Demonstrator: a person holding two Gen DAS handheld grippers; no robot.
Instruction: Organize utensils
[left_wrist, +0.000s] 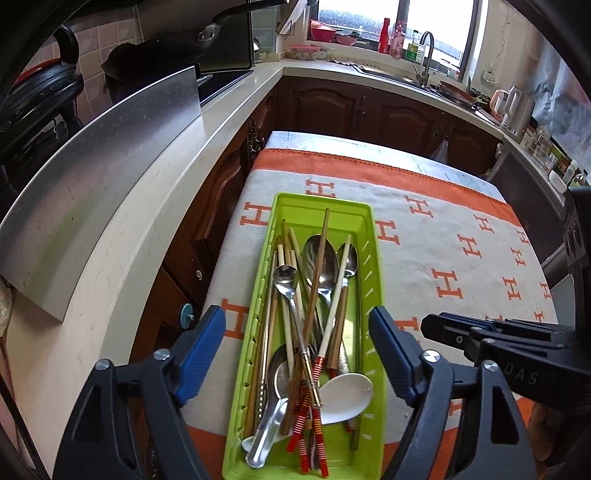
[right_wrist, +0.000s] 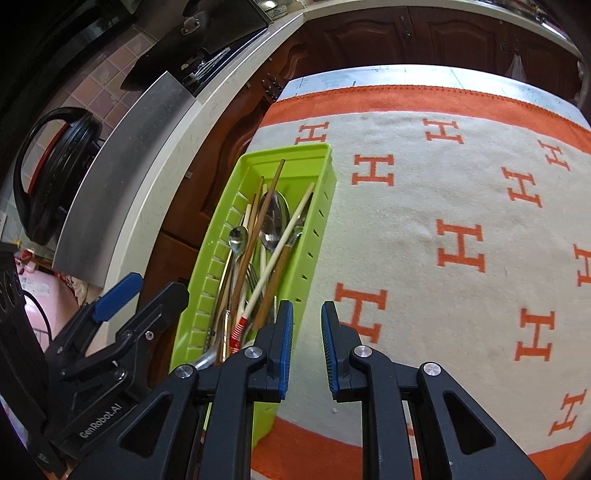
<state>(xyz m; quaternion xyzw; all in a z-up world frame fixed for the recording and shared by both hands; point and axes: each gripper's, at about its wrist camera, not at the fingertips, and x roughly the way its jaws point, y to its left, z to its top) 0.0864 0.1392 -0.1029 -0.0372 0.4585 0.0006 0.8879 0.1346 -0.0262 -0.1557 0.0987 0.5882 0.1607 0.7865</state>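
Left gripper (left_wrist: 297, 350) spread wide, holding nothing, its blue pads either side of the green tray (left_wrist: 288, 210) directly ahead and below; chopsticks (left_wrist: 317, 273), metal spoons (left_wrist: 320, 258) and a white spoon (left_wrist: 345, 397) piled inside. Right gripper (right_wrist: 307, 350) parted narrowly, empty, tray just left of it on the H-patterned cloth (right_wrist: 461, 206).

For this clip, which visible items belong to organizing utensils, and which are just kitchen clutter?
Job items:
green tray
chopsticks
metal spoons
white ceramic spoon
left hand-held gripper
right hand-held gripper

Lying about:
patterned cloth
faucet
bottles on windowsill
kettle
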